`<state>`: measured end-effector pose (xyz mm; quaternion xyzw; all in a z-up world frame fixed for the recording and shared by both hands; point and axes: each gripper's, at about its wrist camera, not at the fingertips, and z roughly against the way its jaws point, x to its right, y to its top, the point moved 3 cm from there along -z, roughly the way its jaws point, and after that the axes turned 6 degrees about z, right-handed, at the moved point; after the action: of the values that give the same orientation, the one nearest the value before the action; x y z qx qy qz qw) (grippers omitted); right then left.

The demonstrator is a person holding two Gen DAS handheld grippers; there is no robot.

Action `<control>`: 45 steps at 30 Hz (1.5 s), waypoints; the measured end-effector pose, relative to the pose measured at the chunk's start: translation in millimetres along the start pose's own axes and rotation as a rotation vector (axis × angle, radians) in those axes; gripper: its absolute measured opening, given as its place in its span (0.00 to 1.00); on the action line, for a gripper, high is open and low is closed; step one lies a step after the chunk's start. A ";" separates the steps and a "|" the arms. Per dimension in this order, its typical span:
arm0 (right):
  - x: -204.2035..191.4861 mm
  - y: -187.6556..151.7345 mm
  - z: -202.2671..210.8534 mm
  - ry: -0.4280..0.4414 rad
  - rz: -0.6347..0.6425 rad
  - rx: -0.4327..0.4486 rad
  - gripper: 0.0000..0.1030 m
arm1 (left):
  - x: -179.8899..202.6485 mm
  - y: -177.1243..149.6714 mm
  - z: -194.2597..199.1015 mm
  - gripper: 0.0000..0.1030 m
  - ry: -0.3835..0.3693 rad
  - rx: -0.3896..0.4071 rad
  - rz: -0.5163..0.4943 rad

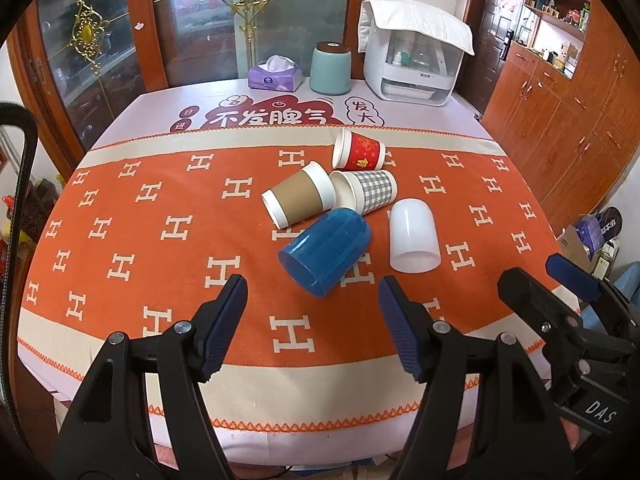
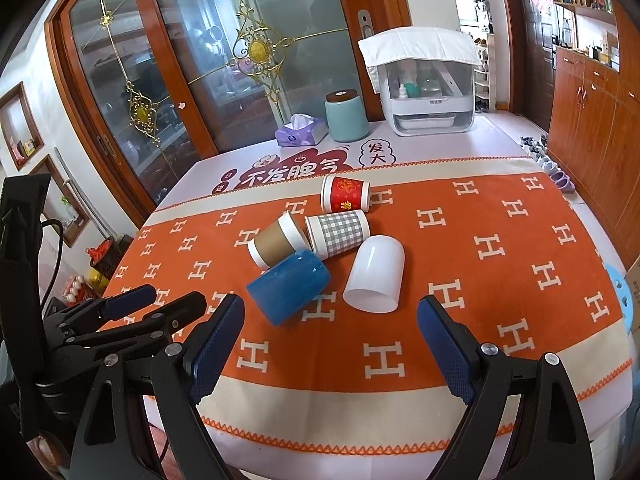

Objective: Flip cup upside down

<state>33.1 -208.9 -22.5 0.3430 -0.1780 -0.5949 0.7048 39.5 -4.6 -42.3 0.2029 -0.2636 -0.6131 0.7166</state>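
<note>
Several cups lie on their sides in the middle of the orange cloth. A blue plastic cup [image 1: 326, 251] [image 2: 289, 291] lies nearest, mouth toward me. A white plastic cup [image 1: 414, 235] [image 2: 375, 275] lies to its right. Behind them lie a brown paper cup [image 1: 299, 199] [image 2: 277, 246], a grey checked cup [image 1: 366, 191] [image 2: 338, 233] and a red cup [image 1: 359, 151] [image 2: 345, 193]. My left gripper [image 1: 313, 294] is open and empty, just short of the blue cup. My right gripper [image 2: 330, 316] is open and empty, in front of the blue and white cups.
At the table's far edge stand a purple tissue box [image 1: 275, 75] [image 2: 301, 132], a teal canister [image 1: 331, 68] [image 2: 346, 117] and a white cabinet under a cloth [image 1: 414, 58] [image 2: 428, 88]. Glass doors stand behind; wooden cupboards [image 1: 560, 120] stand on the right.
</note>
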 end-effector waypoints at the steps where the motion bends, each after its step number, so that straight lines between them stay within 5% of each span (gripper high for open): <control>1: 0.7 -0.5 -0.7 0.000 -0.003 0.000 0.87 | 0.2 -0.2 0.1 0.64 0.000 0.003 -0.005; 23: 23.7 7.0 -40.7 -0.004 -0.049 -0.049 0.87 | 10.1 37.6 -36.9 0.64 0.008 -0.066 -0.134; 33: 40.1 7.0 -90.4 0.004 -0.106 -0.138 0.87 | 10.2 50.7 -113.1 0.64 -0.119 -0.310 -0.215; 45: 71.2 -24.5 -147.6 0.016 -0.200 -0.239 0.87 | 33.8 47.7 -194.7 0.64 -0.107 -0.463 -0.362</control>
<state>129.1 -238.6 -154.2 0.2775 -0.0651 -0.6761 0.6794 201.9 -36.3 -160.3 0.0454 -0.1138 -0.7845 0.6079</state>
